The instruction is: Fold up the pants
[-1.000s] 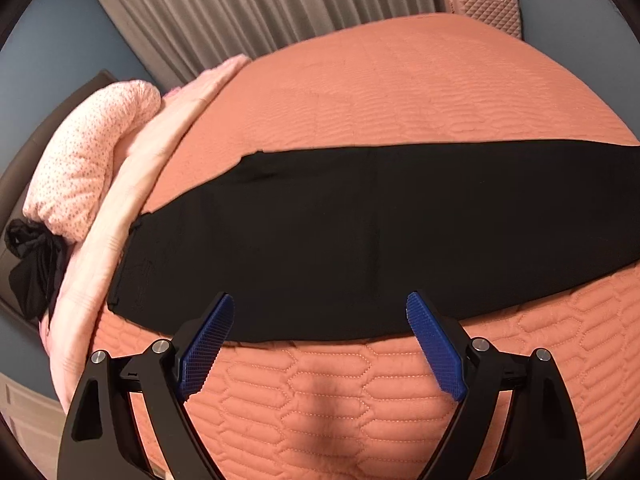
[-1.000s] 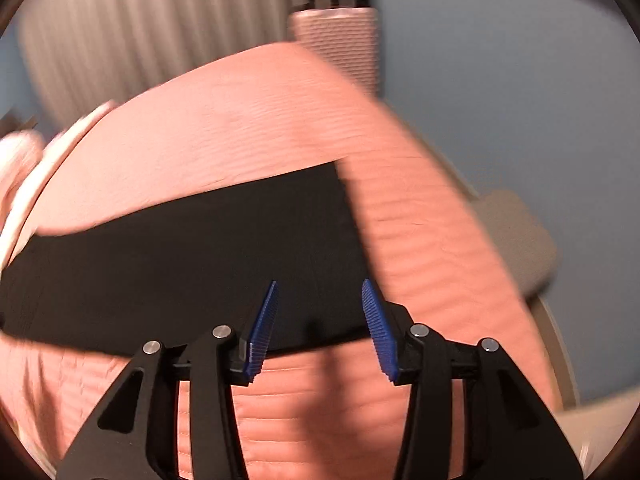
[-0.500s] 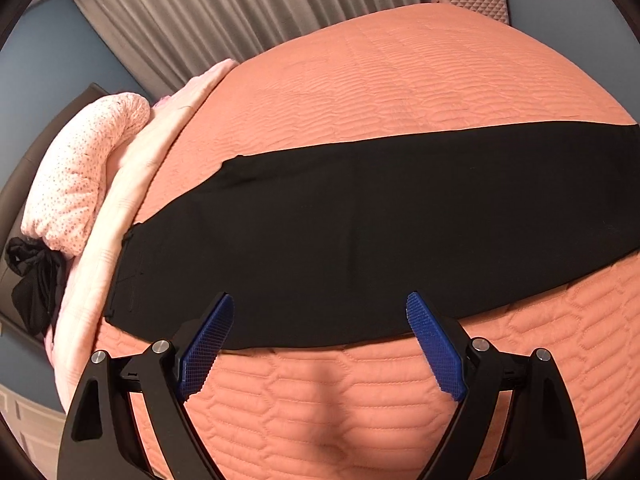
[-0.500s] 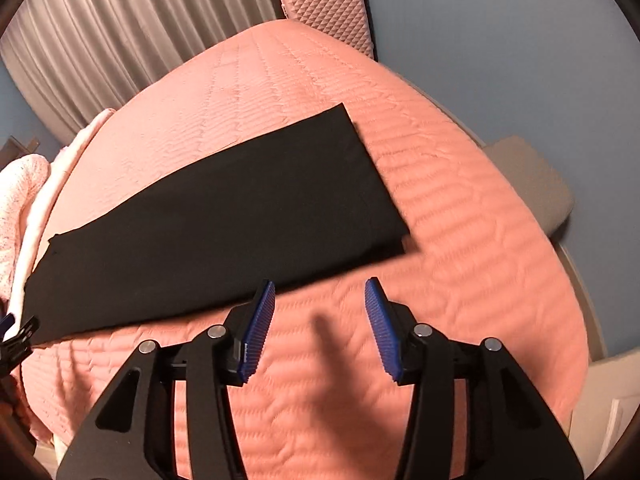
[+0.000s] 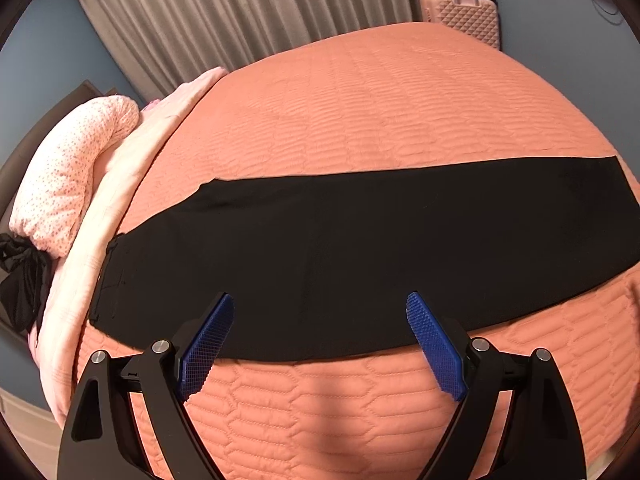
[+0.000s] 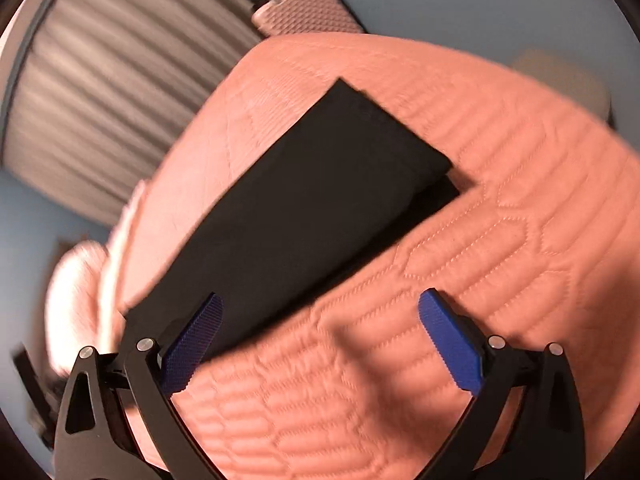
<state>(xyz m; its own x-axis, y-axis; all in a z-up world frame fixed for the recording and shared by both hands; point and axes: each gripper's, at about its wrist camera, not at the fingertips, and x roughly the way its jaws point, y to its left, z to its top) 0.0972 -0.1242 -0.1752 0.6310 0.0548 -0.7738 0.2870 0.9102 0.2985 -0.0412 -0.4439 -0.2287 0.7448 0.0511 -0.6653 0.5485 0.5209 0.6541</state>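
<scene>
Black pants (image 5: 360, 256) lie flat and long across the orange quilted bed (image 5: 380, 112), legs stacked, waistband at the left and hems at the right. My left gripper (image 5: 320, 344) is open and empty, hovering over the pants' near edge at mid-length. In the blurred, tilted right wrist view the hem end of the pants (image 6: 320, 200) runs up to the right. My right gripper (image 6: 320, 340) is wide open and empty, just short of the pants' near edge, its left finger over the cloth.
Pink pillows and a folded pink blanket (image 5: 80, 184) lie at the bed's left end, with a dark garment (image 5: 20, 276) beside them. A pink suitcase (image 5: 464, 16) stands beyond the bed by grey curtains (image 5: 240, 12). The bed's near edge is close below both grippers.
My right gripper has opened wider, rolled, and swung closer to the hem end. The left gripper has drawn back slightly and stayed open.
</scene>
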